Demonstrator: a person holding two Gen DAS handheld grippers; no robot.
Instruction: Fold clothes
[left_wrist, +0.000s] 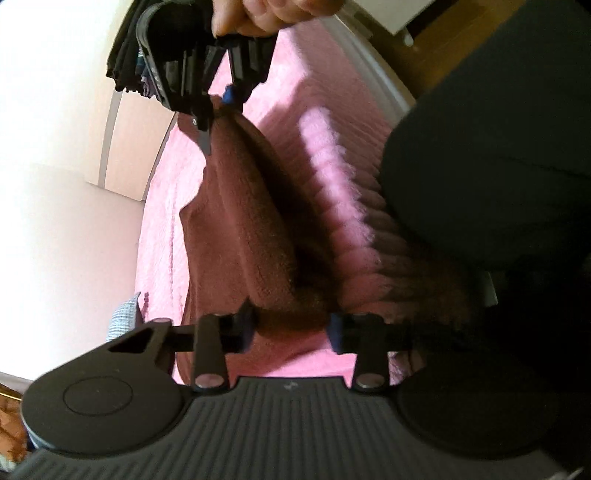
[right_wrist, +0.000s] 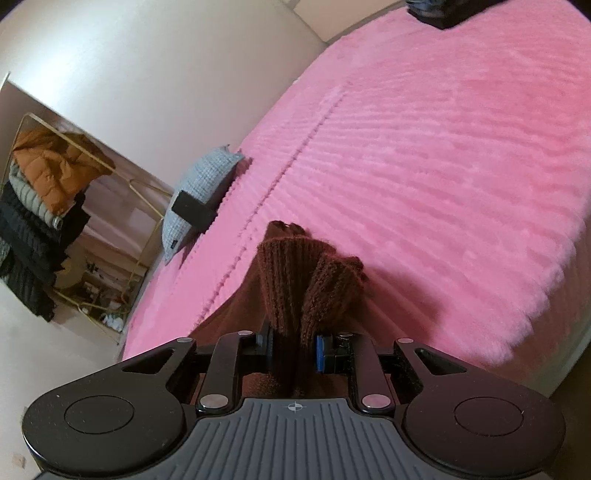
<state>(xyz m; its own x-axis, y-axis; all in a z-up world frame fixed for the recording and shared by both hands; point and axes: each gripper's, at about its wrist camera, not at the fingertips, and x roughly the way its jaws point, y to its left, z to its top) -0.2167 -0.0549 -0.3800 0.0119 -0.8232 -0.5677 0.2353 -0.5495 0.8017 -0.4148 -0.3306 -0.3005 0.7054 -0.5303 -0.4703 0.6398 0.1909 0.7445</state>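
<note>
A dark maroon knit garment (left_wrist: 251, 236) hangs stretched between my two grippers above a bed with a pink fuzzy cover (left_wrist: 325, 122). My left gripper (left_wrist: 291, 328) is shut on one end of it, the cloth bunched between its blue pads. My right gripper shows in the left wrist view (left_wrist: 218, 107) at the top, held by a hand, shut on the other end. In the right wrist view my right gripper (right_wrist: 293, 350) clamps the ribbed hem of the garment (right_wrist: 306, 280), which bulges out past the pads.
The pink bed cover (right_wrist: 424, 155) fills the right wrist view. A grey pillow (right_wrist: 201, 192) with a black object on it lies at the bed's left edge. A rack of coats (right_wrist: 44, 206) stands at left. A person's dark clothing (left_wrist: 487, 166) is at right.
</note>
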